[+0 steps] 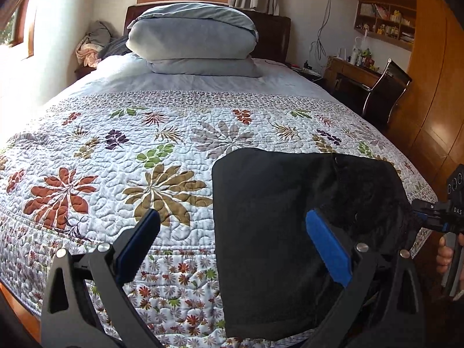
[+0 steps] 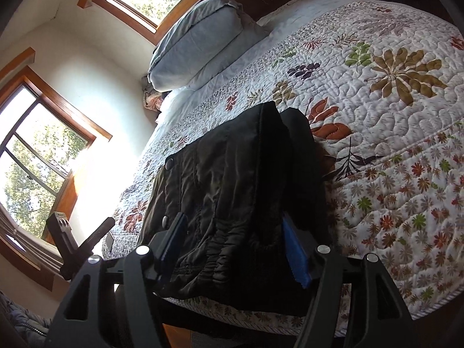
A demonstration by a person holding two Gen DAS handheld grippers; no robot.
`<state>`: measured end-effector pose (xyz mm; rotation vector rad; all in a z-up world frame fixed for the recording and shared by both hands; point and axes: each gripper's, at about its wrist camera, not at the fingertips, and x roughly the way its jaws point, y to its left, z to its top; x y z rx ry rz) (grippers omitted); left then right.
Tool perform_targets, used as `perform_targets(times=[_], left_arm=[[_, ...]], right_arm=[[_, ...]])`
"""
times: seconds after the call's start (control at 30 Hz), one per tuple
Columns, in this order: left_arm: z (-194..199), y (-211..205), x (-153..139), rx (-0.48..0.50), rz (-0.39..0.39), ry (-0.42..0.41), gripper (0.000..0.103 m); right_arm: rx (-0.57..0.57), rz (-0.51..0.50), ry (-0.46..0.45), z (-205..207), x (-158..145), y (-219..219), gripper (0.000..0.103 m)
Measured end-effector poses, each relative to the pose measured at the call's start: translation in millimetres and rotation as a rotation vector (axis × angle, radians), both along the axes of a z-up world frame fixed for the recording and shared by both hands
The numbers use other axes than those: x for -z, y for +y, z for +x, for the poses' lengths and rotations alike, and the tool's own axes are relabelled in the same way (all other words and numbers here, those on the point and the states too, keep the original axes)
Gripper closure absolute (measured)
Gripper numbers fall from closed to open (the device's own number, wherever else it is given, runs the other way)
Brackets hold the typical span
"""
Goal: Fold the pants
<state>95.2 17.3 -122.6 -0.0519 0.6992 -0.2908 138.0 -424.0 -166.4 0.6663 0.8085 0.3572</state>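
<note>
The black pants point(image 1: 275, 232) lie already folded into a compact bundle at the bed's point(image 1: 174, 159) five-o'clock corner, left gripper point(image 1: 232, 246) spread wide, right gripper point(image 2: 232, 249) apart around the bundle's edge, perhaps final tidying left.

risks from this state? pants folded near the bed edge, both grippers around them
1. The black pants lie at the near edge of the floral quilt, partly overhanging it; a tug outward could drag them off.
2. The left gripper is open, one finger off the cloth, so it restrains nothing.
3. The right gripper straddles the thick waistband; closing may catch only some layers and undo the fold.
</note>
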Motion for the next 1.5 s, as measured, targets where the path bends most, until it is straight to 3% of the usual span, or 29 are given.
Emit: perform_targets(times=[0.13,0.27,0.37,0.47,0.73,0.87,1.0,1.17,1.37,1.5], left_arm=[[4,15,9,-0.05,-0.051,0.064,0.003],[7,24,14,-0.093,-0.078,0.106,0.003],[9,27,16,-0.107,-0.075,0.126,0.003],[10,25,18,-0.106,-0.052,0.13,0.003],[19,15,39,-0.038,-0.038,0.26,0.003],[24,16,51,-0.017,-0.086,0.35,0.003],[25,16,54,-0.004,-0.119,0.366,0.003],[31,3,67,0.142,-0.237,0.48,0.003],[31,-23,69,0.171,-0.146,0.454,0.003],[31,-30,68,0.19,-0.139,0.456,0.003]], right_arm=[[0.008,-0.056,0.019,-3,6,7,0.054],[-0.005,-0.073,0.016,0,2,9,0.06],[-0.021,-0.1,-0.002,2,-9,9,0.069],[-0.028,-0.112,-0.019,4,-17,9,0.071],[-0.006,-0.094,0.02,2,2,5,0.071],[-0.004,-0.078,0.024,3,6,3,0.071],[-0.011,-0.082,0.024,3,7,4,0.071],[-0.023,-0.04,0.019,4,6,2,0.066],[-0.023,-0.03,-0.008,0,-1,0,0.055],[-0.02,-0.028,-0.022,-3,-6,-3,0.048]])
